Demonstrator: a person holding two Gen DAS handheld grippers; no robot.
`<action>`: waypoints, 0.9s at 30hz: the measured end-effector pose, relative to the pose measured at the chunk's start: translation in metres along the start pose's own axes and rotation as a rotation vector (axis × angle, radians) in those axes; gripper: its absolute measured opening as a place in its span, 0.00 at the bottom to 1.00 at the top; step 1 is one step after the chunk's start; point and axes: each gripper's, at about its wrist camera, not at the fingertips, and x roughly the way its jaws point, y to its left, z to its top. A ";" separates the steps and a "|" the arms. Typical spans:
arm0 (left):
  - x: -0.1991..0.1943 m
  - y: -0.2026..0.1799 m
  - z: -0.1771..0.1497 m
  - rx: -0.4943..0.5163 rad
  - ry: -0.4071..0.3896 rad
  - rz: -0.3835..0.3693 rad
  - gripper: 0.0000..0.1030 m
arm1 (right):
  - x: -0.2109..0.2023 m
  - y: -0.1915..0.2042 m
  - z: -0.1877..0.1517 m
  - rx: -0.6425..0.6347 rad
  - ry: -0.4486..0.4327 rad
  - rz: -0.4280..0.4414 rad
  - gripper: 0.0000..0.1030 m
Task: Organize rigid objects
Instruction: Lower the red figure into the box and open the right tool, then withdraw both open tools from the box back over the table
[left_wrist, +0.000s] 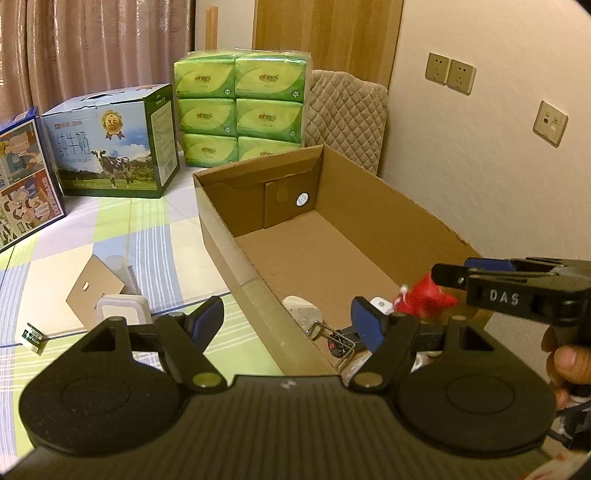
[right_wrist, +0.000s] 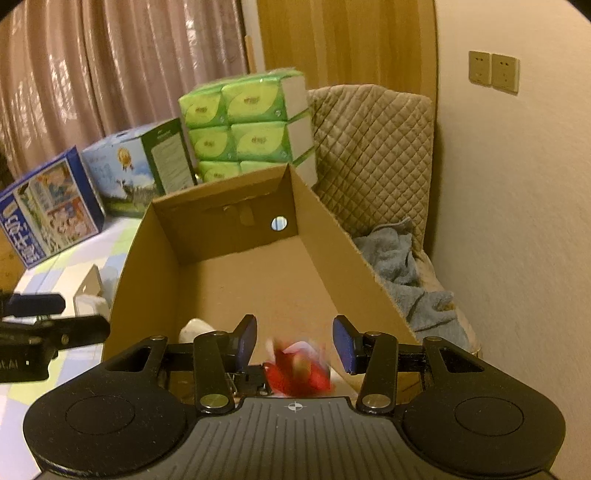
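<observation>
An open cardboard box (left_wrist: 369, 192) lies on a checked bedspread (left_wrist: 155, 236). At its near end lie a white lump (left_wrist: 303, 310), a wire binder clip (left_wrist: 332, 338) and a small white device (left_wrist: 382, 305). My right gripper (right_wrist: 295, 343) hovers over that end, shut on a red trinket (right_wrist: 299, 369) that looks blurred and hangs low between the blue pads. From the left wrist it shows at the right gripper's tip (left_wrist: 439, 275) as a red shape (left_wrist: 424, 299). My left gripper (left_wrist: 288, 321) is open and empty, straddling the box's left wall.
Left of the box lie a white square case (left_wrist: 122, 310), a cardboard card (left_wrist: 96, 291) and a tiny green-and-white box (left_wrist: 32, 334). Behind stand a milk carton (left_wrist: 110, 147), tissue packs (left_wrist: 240, 107) and a quilted cushion (left_wrist: 347, 118). A grey towel (right_wrist: 406, 280) and the wall flank the right.
</observation>
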 end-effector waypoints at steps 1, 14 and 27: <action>-0.001 0.001 0.000 -0.002 -0.001 0.000 0.70 | -0.001 -0.001 0.001 0.003 -0.004 -0.006 0.42; -0.015 0.010 -0.005 -0.023 -0.010 0.022 0.70 | -0.018 -0.003 0.001 0.036 -0.012 -0.003 0.46; -0.055 0.021 -0.012 -0.038 -0.033 0.060 0.70 | -0.048 0.012 0.001 0.046 -0.026 0.019 0.48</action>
